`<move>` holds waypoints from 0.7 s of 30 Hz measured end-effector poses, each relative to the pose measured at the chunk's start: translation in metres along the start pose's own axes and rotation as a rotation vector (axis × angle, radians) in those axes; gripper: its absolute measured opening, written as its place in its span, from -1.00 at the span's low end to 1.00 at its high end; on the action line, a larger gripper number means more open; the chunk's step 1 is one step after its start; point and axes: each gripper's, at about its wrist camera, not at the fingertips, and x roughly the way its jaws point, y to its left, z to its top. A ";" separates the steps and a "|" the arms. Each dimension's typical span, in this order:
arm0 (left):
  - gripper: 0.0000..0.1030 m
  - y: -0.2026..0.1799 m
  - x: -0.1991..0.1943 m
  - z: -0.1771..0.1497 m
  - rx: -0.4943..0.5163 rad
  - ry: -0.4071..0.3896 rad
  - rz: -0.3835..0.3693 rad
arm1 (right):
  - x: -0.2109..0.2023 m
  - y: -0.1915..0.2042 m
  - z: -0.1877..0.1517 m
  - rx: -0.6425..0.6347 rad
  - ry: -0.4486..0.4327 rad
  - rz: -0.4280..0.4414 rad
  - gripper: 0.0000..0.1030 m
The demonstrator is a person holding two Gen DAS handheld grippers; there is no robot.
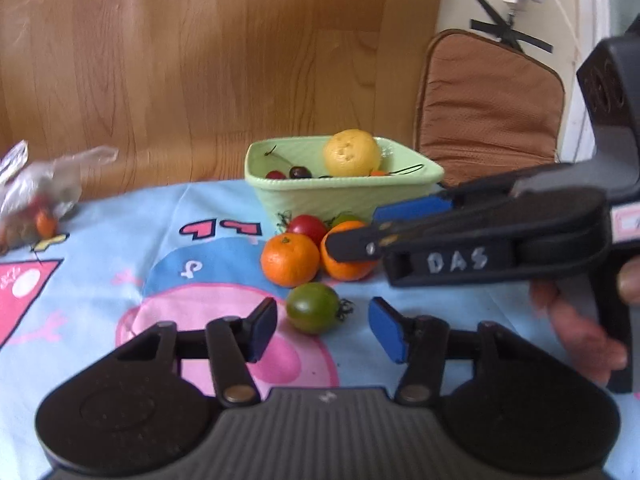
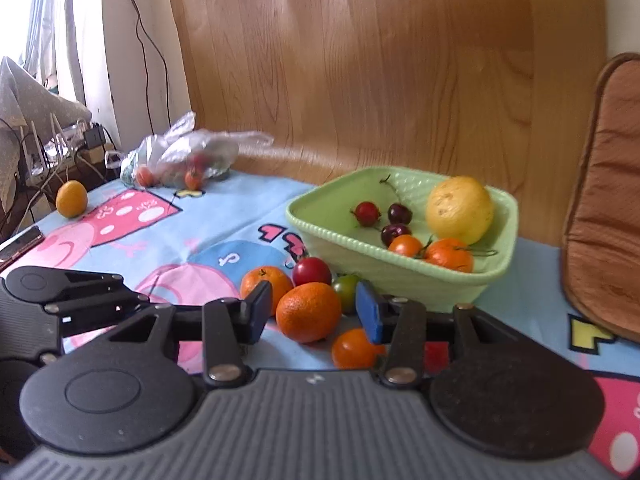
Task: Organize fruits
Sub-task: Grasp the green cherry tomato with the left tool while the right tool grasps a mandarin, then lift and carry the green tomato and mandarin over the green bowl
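Sitting in the pale green square plastic bowl (image 2: 404, 268): a yellow lemon (image 2: 460, 209), cherries, two small orange fruits. Waiting just in front of the bowl: two mandarins (image 2: 309, 312), a red tomato (image 2: 311, 271), green tomatoes (image 1: 313, 307), a small orange tomato (image 2: 354, 348). Lying well left of the bowl: an orange fruit (image 2: 71, 198), a clear plastic bag of fruit (image 2: 188, 156). Roughly half done. Right tongs (image 2: 312, 312) gaping around a mandarin, not pressing. Left tongs (image 1: 322, 330) parted, empty, nearing a green tomato.

A cartoon-printed cloth (image 2: 224, 236) covers the counter beneath the jaws. Beyond them rises a wooden panel (image 2: 360, 72), with a brown cushion (image 2: 608, 200) to their right. Far left of them lie a phone (image 2: 20, 246) and tangled cables (image 2: 60, 152).
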 end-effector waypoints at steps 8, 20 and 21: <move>-0.37 0.004 -0.031 -0.021 -0.073 -0.029 -0.063 | -0.042 0.008 -0.011 0.000 -0.044 0.003 -0.17; -0.32 -0.024 -0.084 -0.062 -0.043 -0.028 -0.096 | -0.107 0.034 -0.079 -0.070 -0.020 0.041 -0.16; -0.31 -0.025 -0.083 -0.063 -0.039 -0.030 -0.088 | -0.106 0.035 -0.082 -0.071 -0.031 0.034 -0.15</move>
